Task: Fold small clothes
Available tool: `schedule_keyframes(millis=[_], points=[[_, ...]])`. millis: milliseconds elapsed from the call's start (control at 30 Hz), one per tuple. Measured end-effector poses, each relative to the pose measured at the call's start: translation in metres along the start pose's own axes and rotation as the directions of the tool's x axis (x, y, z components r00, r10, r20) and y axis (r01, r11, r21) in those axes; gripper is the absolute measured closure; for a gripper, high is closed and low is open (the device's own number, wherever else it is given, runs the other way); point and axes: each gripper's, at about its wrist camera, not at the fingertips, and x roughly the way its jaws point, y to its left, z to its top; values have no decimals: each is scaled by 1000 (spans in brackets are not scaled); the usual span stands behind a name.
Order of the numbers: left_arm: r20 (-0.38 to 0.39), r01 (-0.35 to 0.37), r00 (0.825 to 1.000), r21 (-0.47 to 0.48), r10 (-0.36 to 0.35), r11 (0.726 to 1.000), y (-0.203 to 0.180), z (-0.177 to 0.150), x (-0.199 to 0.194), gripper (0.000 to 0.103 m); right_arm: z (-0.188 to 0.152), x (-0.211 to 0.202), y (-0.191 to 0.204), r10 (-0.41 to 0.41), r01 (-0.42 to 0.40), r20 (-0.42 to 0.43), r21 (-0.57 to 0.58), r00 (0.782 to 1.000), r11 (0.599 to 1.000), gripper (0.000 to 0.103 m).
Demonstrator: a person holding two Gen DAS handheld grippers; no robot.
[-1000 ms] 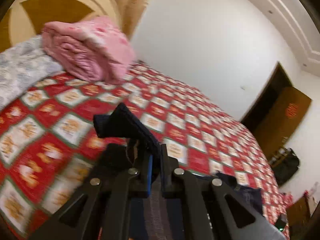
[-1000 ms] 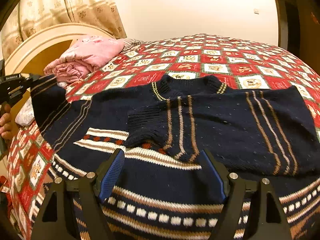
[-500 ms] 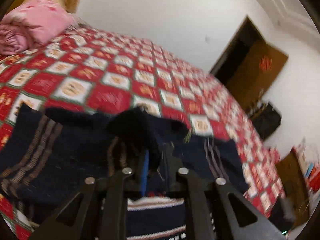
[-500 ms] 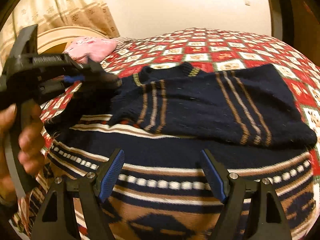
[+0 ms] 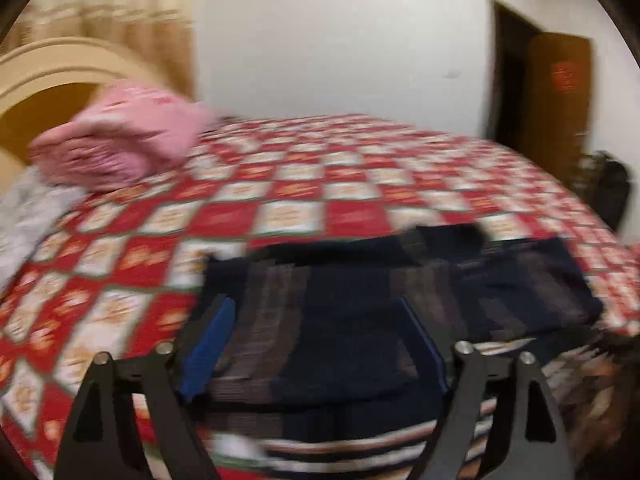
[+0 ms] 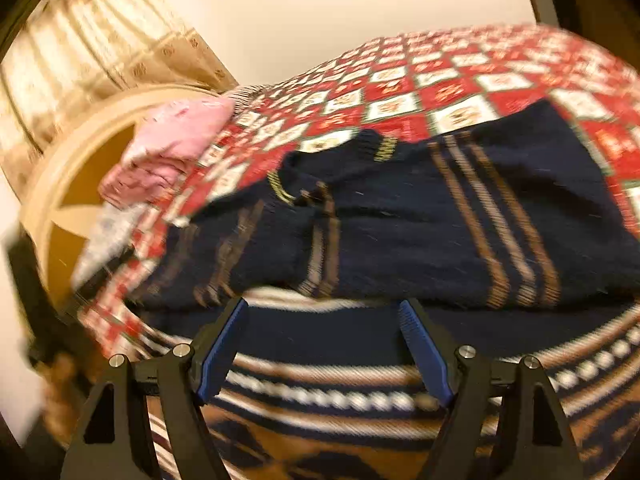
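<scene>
Seen through the left wrist camera, much blurred: at far left a cream arched headboard [image 5: 48, 64], with a pink folded quilt [image 5: 120, 140] lying just before it at upper left and a pale grey cloth [image 5: 28, 216] below that at the left edge. Spread across the middle, a red-and-white checked bedspread [image 5: 304, 184]. At lower centre lay the navy striped sweater [image 5: 360, 320], flat on the bedspread with a sleeve folded across its body. Framed over it at the bottom, the left gripper [image 5: 316, 344], jaws just opened and standing wide, nothing pinched between the blue pads, sweater lying beyond them. At upper right a dark doorway with a brown door [image 5: 560, 100], and a black bag [image 5: 608, 192] low at the right edge. Seen through the right wrist camera: patterned curtains [image 6: 100, 40] at upper left, the headboard and the pink quilt below them, then the checked bedspread across the upper right. Filling the centre and right, the same sweater, brown stripes running down its folded sleeves, white-dotted band along the lower body. At bottom centre the right gripper [image 6: 324, 344], spread wide above the knit, gripping nothing.
</scene>
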Motion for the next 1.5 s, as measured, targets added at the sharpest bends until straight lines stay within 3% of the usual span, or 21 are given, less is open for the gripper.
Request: schedule_keyframes(millis=[67, 167, 400, 567, 733, 800, 900, 1067, 1233, 1500], points=[[-32, -99, 995, -59, 97, 993, 30, -5, 14, 17, 16, 15, 2, 42, -40, -25, 66, 999, 997, 25], [-96, -118, 990, -141, 105, 983, 51, -14, 33, 17, 31, 39, 4, 50, -41, -68, 126, 996, 991, 25], [-135, -50, 991, -217, 21, 975, 60, -24, 45, 16, 46, 87, 10, 64, -40, -153, 159, 986, 987, 44], [-186, 9, 981, -267, -60, 964, 64, -32, 59, 15, 40, 105, 23, 57, -34, -189, 123, 980, 992, 48], [-178, 32, 980, -283, -85, 959, 64, -35, 59, 13, 39, 110, 29, 48, -30, -205, 90, 978, 995, 66], [-168, 40, 982, -291, -92, 956, 65, -36, 57, 13, 39, 109, 32, 29, -17, -199, 62, 980, 998, 81], [-143, 73, 982, -328, -126, 942, 72, -37, 55, 11, 41, 100, 42, 2, 0, -167, 9, 986, 1000, 88], [-75, 139, 979, -421, -187, 896, 89, -41, 48, 9, 47, 73, 72, -72, 61, -74, -140, 995, 988, 89], [-29, 169, 978, -481, -209, 860, 99, -44, 45, 0, 59, 48, 76, -125, 123, 3, -191, 992, 974, 89], [-93, 113, 982, -416, -166, 902, 87, -40, 50, 0, 73, 24, 49, -196, 202, 49, -164, 979, 966, 89]])
